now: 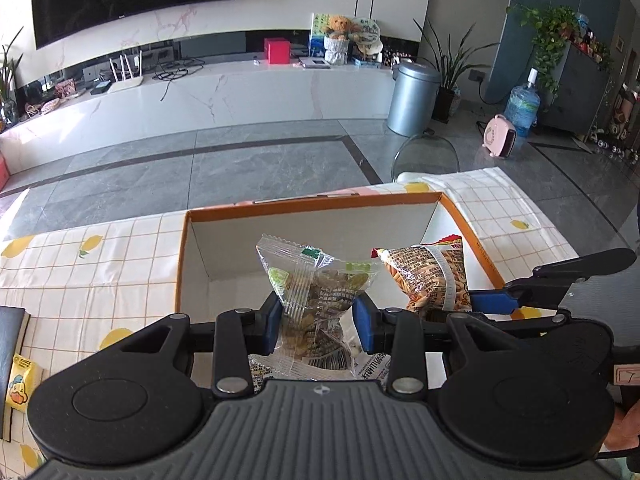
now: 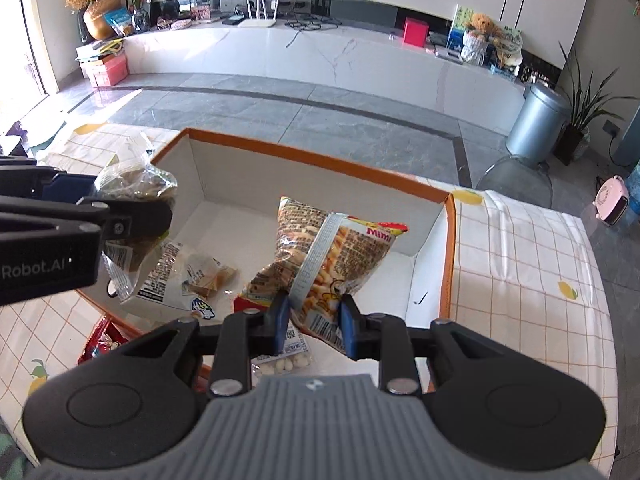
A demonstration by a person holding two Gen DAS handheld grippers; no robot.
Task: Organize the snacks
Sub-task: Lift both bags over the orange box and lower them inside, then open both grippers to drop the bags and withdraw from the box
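- the table (image 1: 100, 264) carries a white cloth with an orange grid and lemon prints; it reaches out on both sides of the box.
- an open box (image 2: 320, 148) with an orange rim and white inner walls sits on the cloth; both grippers hang over its near part.
- the right gripper (image 2: 314, 322) has its blue pads pressed onto the lower end of a stick-snack bag (image 2: 328, 252); the printed, red-cornered bag stands up from the pads, above the box floor and apart from the far wall.
- the left gripper (image 1: 318, 322) has its blue pads pinched into the middle of a clear packet (image 1: 316, 280) of brownish snacks; the packet rises upright over the box interior, its crimped top above the pads.
- in the left wrist view the stick-snack bag (image 1: 428, 276) stands just right of the clear packet, with one blue pad of the right gripper beside it.
- a white packet (image 2: 176, 280) with black print lies flat on the box floor, below the left gripper's packet.
- a small clear pack of pale round pieces (image 2: 282, 364) lies on the box floor just under the right gripper.
- a yellow carton with a duck picture (image 1: 22, 380) lies on the cloth at the far left, outside the box.
- something red (image 2: 98, 340) shows on the cloth beside the box's near left edge; what it is i cannot tell.
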